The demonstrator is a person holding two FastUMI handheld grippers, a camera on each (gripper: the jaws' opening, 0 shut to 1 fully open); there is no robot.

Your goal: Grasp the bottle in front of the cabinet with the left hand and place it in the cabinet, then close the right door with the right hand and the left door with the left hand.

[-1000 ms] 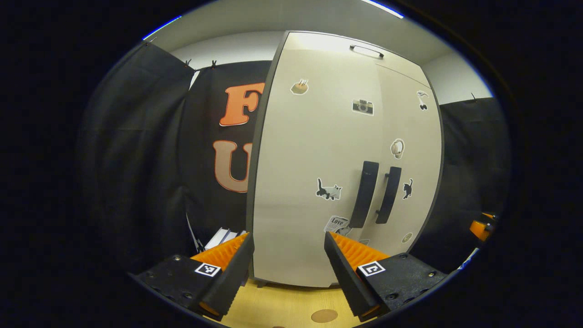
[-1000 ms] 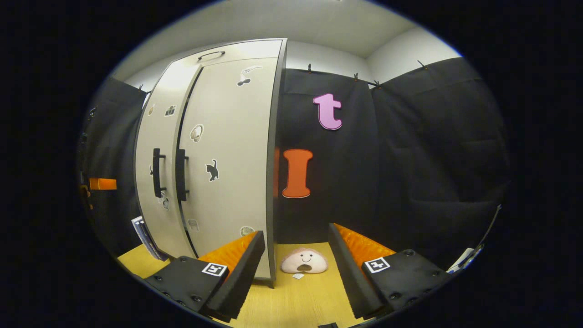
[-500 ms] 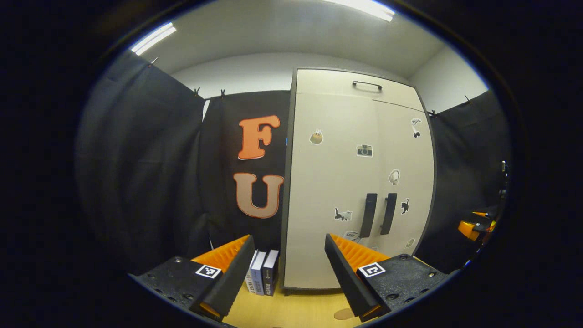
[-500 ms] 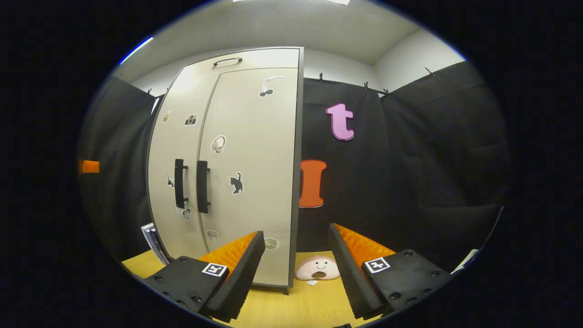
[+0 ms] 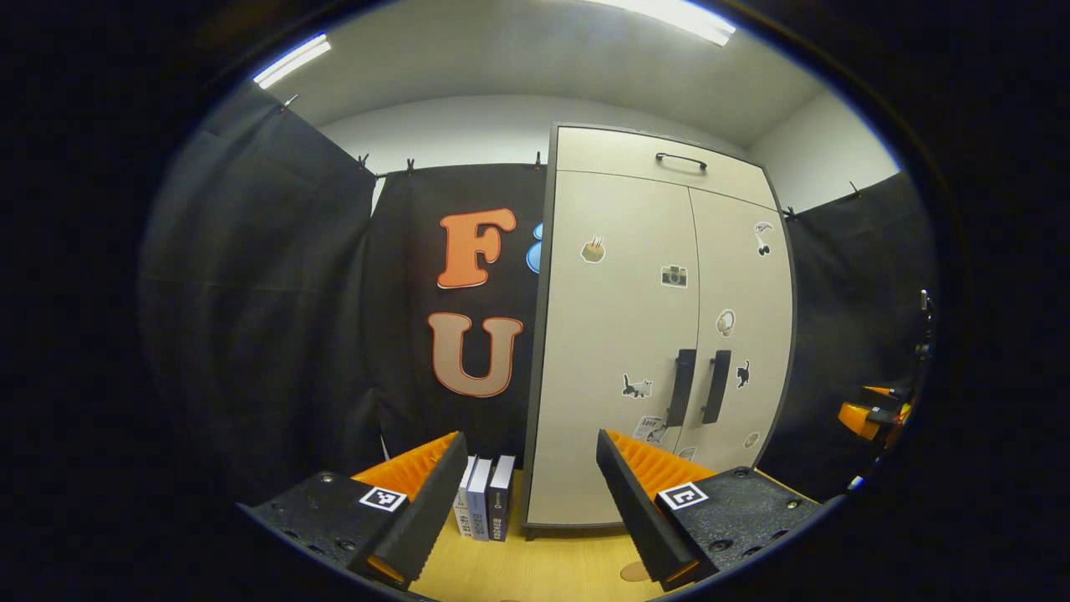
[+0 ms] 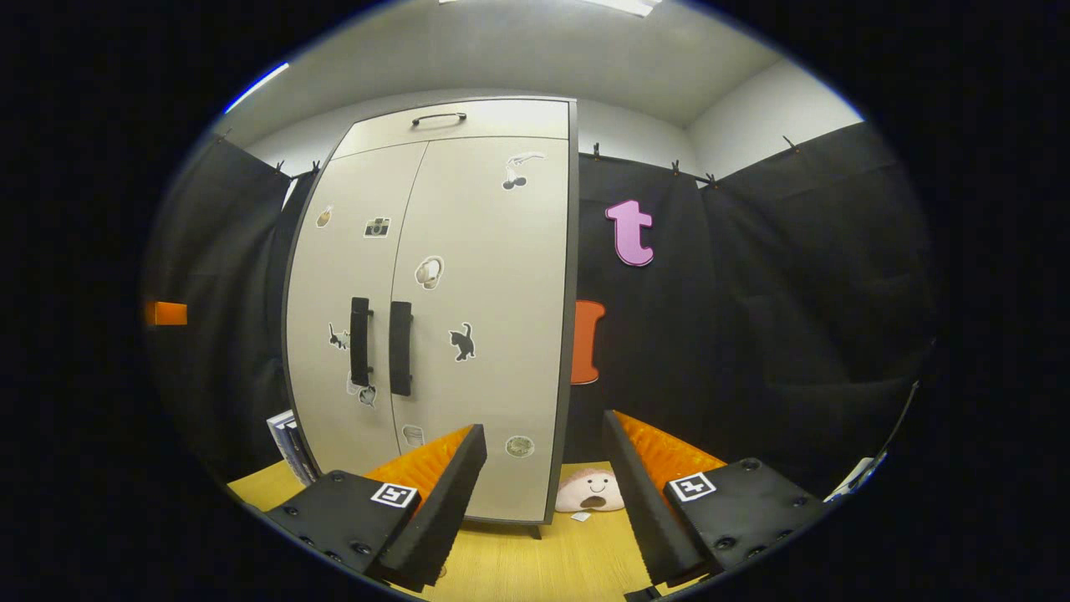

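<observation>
Cabinet [image 5: 652,334] farther beyond gaping jaws

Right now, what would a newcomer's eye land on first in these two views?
The tall cream two-door cabinet dotted with small stickers, both doors shut, its two black vertical handles side by side. Then three upright books on the wooden table left of it, and a round plush face toy at its right foot.

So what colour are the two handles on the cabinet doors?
The handles are black, set against pale cream doors. They show best in the right gripper view.
</observation>
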